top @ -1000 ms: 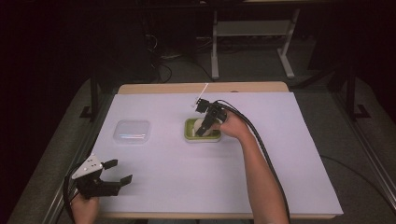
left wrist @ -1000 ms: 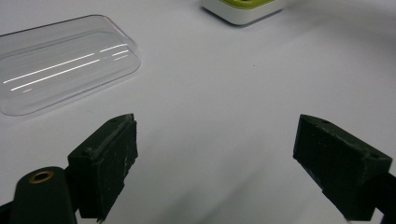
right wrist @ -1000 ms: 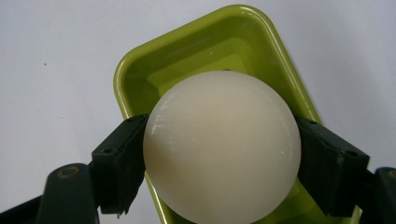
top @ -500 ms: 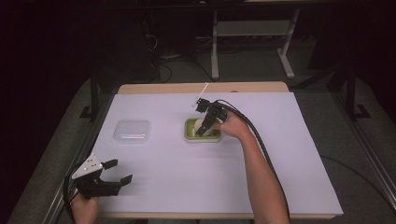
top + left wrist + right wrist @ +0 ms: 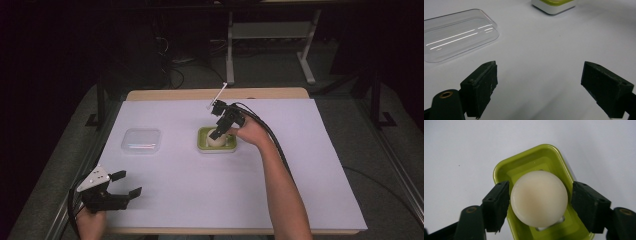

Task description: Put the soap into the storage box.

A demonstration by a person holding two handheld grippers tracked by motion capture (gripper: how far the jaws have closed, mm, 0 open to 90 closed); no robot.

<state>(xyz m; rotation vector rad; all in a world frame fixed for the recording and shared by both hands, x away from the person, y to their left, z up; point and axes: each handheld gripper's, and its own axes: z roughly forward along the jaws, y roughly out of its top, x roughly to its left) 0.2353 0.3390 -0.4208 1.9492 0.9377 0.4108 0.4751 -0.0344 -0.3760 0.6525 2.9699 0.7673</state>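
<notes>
Both jaws of your right gripper [image 5: 539, 203] have just closed onto the round cream soap [image 5: 539, 198], pressing its sides inside the green dish [image 5: 524, 167]. Your left gripper [image 5: 539, 87] hovers open near the clear lid [image 5: 459, 35].

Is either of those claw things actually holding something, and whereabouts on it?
The right gripper clamps the round cream-white soap bar by its opposite sides, over the green tray. The left gripper holds nothing.
</notes>
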